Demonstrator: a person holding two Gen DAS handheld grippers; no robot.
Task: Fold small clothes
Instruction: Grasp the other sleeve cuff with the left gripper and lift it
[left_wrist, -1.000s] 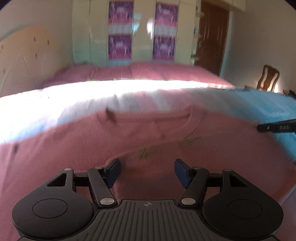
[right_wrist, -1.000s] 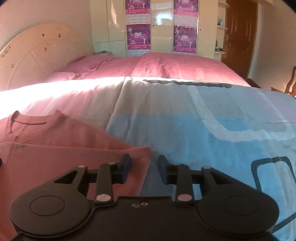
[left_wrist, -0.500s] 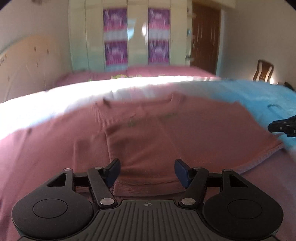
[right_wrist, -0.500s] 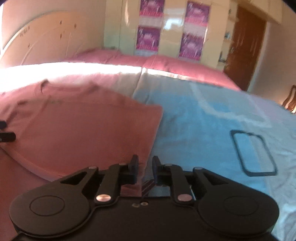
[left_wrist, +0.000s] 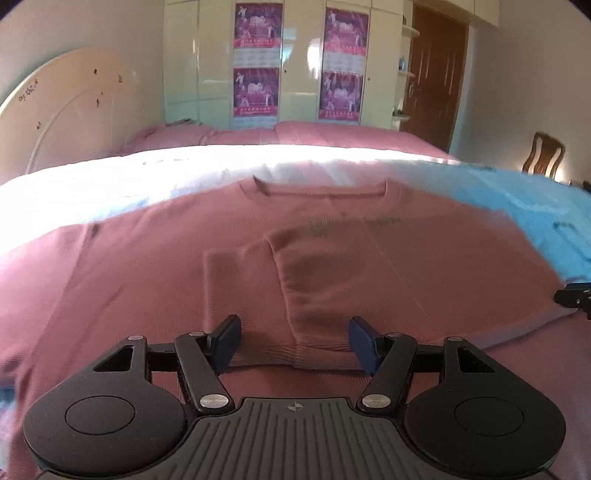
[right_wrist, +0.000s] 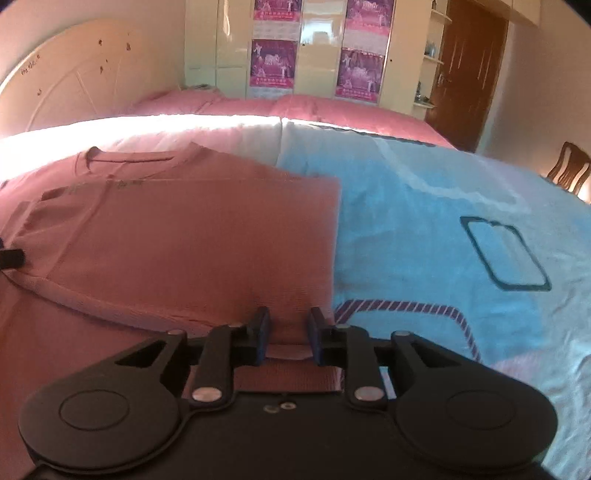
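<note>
A pink sweater (left_wrist: 332, 258) lies flat on the blue bedspread (right_wrist: 424, 240), one sleeve folded across its front. The left gripper (left_wrist: 293, 341) hangs wide open over its hem, gripping nothing. The right gripper (right_wrist: 286, 332), at the hem's right corner, has just reopened slightly (fabric lies between its narrow jaws; no pinch is visible).

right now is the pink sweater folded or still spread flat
Partly folded: the pink sweater has its right side and a sleeve laid over the front, while its left side lies spread.
</note>
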